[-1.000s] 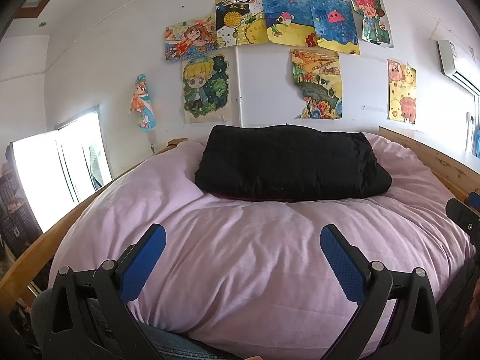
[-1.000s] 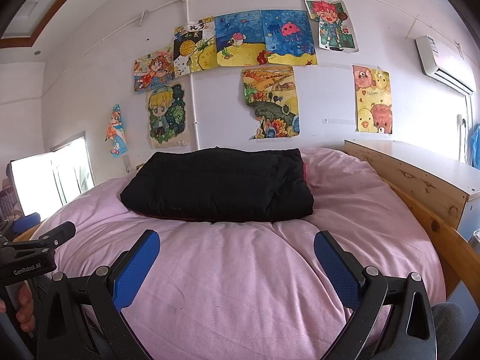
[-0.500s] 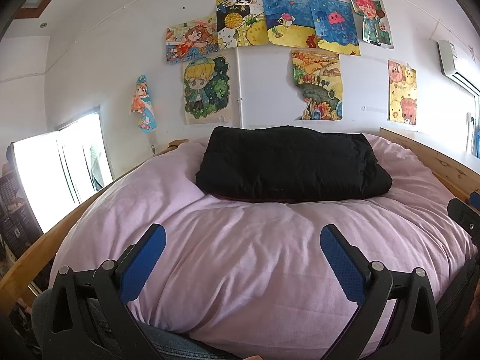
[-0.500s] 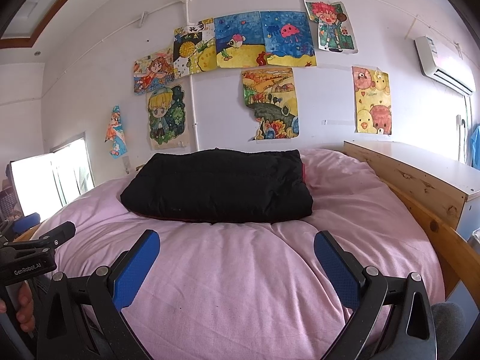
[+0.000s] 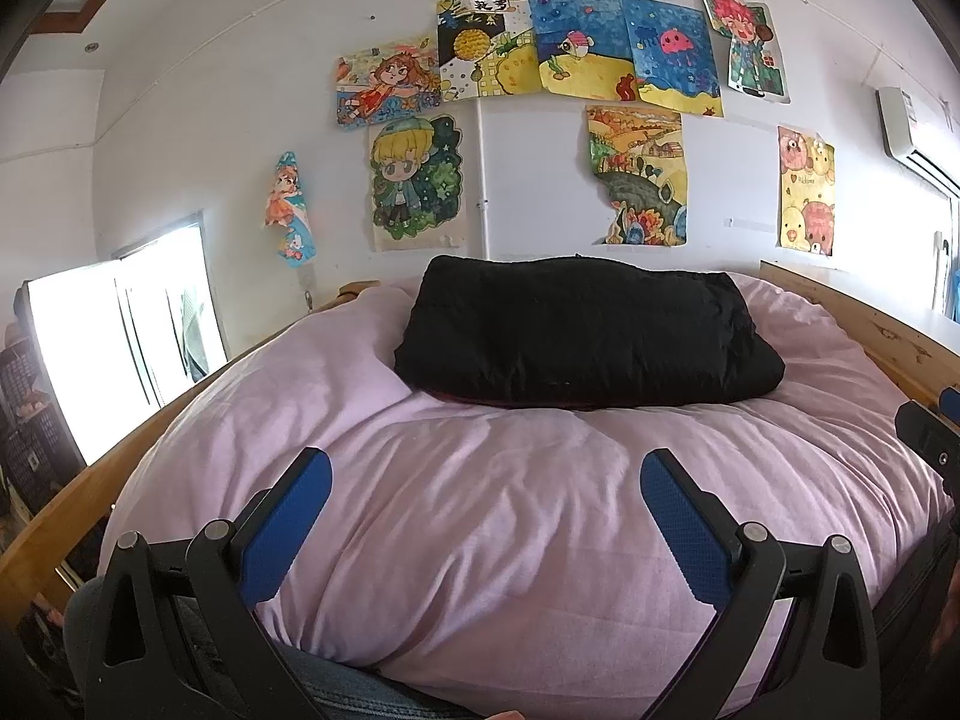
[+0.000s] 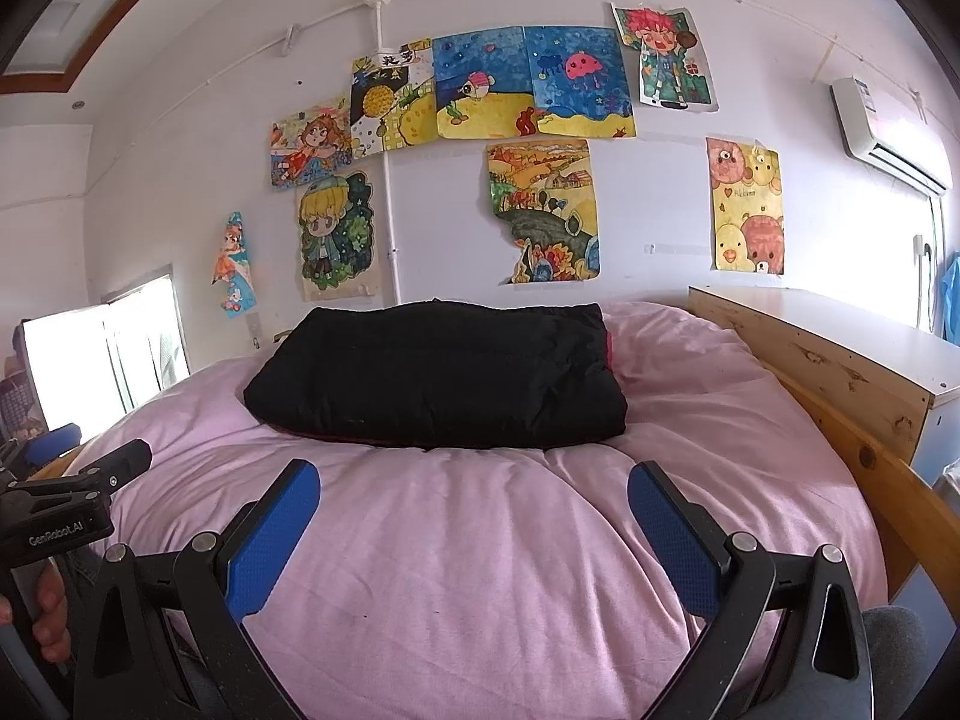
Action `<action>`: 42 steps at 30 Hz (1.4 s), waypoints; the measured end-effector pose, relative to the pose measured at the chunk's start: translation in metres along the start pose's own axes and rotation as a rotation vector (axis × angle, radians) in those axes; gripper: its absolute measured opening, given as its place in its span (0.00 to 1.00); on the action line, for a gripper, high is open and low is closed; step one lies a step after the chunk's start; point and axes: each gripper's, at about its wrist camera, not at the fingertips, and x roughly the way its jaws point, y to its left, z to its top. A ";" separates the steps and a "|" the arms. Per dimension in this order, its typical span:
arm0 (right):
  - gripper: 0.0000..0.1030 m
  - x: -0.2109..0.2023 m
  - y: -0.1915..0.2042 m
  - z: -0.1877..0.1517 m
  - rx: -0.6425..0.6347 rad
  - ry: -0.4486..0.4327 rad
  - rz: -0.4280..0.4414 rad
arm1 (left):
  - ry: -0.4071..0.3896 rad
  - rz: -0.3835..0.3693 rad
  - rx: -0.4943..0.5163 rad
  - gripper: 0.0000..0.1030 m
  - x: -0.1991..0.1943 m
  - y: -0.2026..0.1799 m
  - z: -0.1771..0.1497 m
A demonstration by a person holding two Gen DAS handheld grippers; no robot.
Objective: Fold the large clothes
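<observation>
A black padded garment (image 5: 582, 333) lies folded into a thick rectangle on the far half of a pink-covered bed (image 5: 480, 510); it also shows in the right wrist view (image 6: 438, 378). A thin red layer peeks out under its edge. My left gripper (image 5: 486, 480) is open and empty, held above the near part of the bed, well short of the garment. My right gripper (image 6: 474, 492) is open and empty too, beside the left one. The left gripper's body (image 6: 66, 510) shows at the left edge of the right wrist view.
The bed has a wooden frame (image 6: 888, 480) with a wooden headboard shelf (image 6: 840, 342) on the right. Children's drawings (image 5: 576, 60) hang on the white wall behind. A bright window (image 5: 114, 336) is at left and an air conditioner (image 6: 888, 132) at upper right.
</observation>
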 end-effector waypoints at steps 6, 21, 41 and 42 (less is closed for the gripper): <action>1.00 0.000 0.000 0.001 -0.001 0.000 0.000 | -0.001 0.001 -0.001 0.99 0.000 -0.001 0.000; 1.00 -0.001 0.000 0.000 -0.001 0.001 0.000 | 0.036 -0.001 0.006 0.99 0.002 -0.004 -0.006; 1.00 0.000 0.004 -0.003 -0.003 0.005 0.000 | 0.007 0.026 0.000 0.99 -0.001 -0.001 -0.009; 1.00 0.000 0.004 -0.003 -0.002 0.004 0.000 | 0.007 0.028 0.000 0.99 -0.001 -0.001 -0.009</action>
